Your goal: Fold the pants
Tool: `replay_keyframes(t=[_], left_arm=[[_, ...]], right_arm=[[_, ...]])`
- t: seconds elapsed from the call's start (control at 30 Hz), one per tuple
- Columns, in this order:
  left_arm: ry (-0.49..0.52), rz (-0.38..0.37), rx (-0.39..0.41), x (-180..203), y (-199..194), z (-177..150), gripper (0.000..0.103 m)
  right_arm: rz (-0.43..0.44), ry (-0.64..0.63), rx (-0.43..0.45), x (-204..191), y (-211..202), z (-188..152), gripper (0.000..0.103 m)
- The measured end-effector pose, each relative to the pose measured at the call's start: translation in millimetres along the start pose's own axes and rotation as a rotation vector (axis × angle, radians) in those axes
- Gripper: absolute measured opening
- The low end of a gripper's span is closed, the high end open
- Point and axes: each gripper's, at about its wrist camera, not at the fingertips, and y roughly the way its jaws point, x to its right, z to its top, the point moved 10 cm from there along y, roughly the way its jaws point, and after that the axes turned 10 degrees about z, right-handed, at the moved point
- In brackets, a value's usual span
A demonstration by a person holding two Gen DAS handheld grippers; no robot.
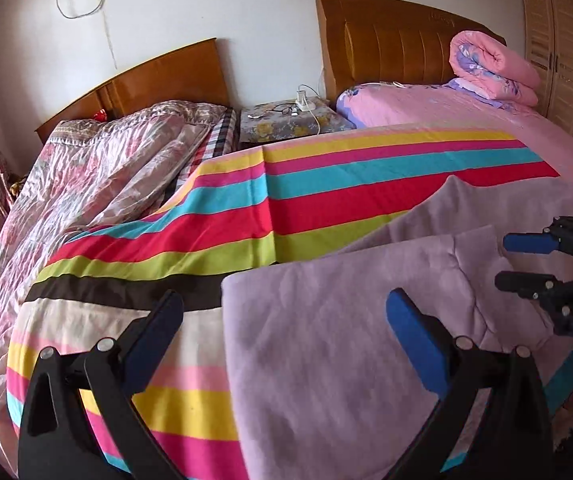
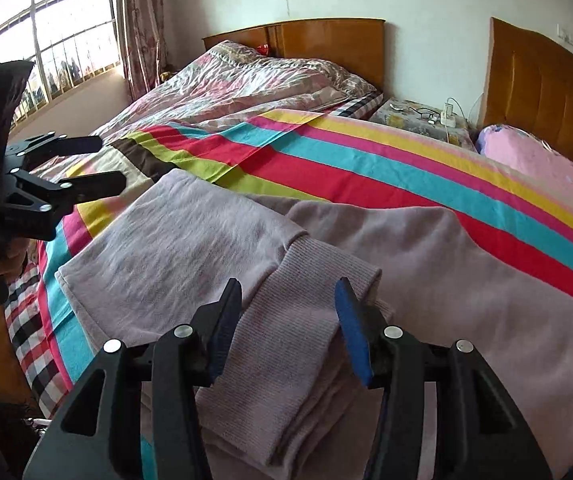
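Across the lower right of the left wrist frame, lilac pants (image 1: 326, 360) lie folded on a striped sheet (image 1: 214, 216) covering the bed, ribbed cuffs (image 2: 286, 320) stacked at the lower centre of the right wrist frame. The right gripper (image 2: 286, 328) has its fingers spread either side of the cuffs, not pinching. The left gripper (image 1: 286, 340) hangs spread above the fabric. A nightstand (image 1: 286, 120) carries cables at upper centre; a rolled pink quilt (image 1: 494, 68) sits upper right.

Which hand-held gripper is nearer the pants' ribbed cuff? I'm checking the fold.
Right. The right hand-held gripper straddles the ribbed cuff, pads open; the left hand-held gripper hovers beyond the pants' far edge.
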Motion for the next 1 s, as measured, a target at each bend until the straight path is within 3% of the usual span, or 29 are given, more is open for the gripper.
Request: replay_keyframes(t=[0.1, 0.17, 0.27, 0.5, 0.6, 0.67, 0.73, 0.87, 1.0], left_arm=[[0.012, 0.001, -0.05, 30.5, 43.0, 5.2, 0.101], [-0.002, 0.019, -0.086, 34.9, 67.4, 0.6, 0.101], [-0.04, 0.033, -0.145, 30.7, 94.8, -12.3, 0.102], [-0.059, 0.031, -0.126, 27.9, 96.9, -15.5, 0.102], [-0.068, 0.019, -0.127, 25.6, 97.2, -15.9, 0.102], [-0.074, 0.011, -0.128, 24.7, 97.0, -16.7, 0.102], [-0.078, 0.008, -0.128, 23.6, 96.1, -17.5, 0.102], [-0.078, 0.009, -0.128, 23.5, 96.1, -17.8, 0.102], [-0.078, 0.009, -0.128, 23.4, 96.1, -17.7, 0.102]], right_arm=[[-0.013, -0.068, -0.047, -4.3, 17.2, 0.9, 0.049], [-0.033, -0.094, -0.107, 2.8, 30.4, -8.7, 0.049], [0.009, -0.056, -0.11, 11.7, 32.4, -16.0, 0.049], [-0.045, -0.036, -0.041, 15.2, 13.3, 2.7, 0.051], [-0.076, -0.036, -0.115, 26.5, 30.9, -6.8, 0.055], [-0.071, -0.006, -0.116, 33.5, 32.8, -10.4, 0.061], [-0.068, 0.028, -0.112, 40.4, 28.4, -8.7, 0.061], [-0.112, 0.092, -0.043, 68.1, 11.0, 9.4, 0.061], [-0.166, 0.157, -0.087, 114.9, 24.2, 10.2, 0.065]])
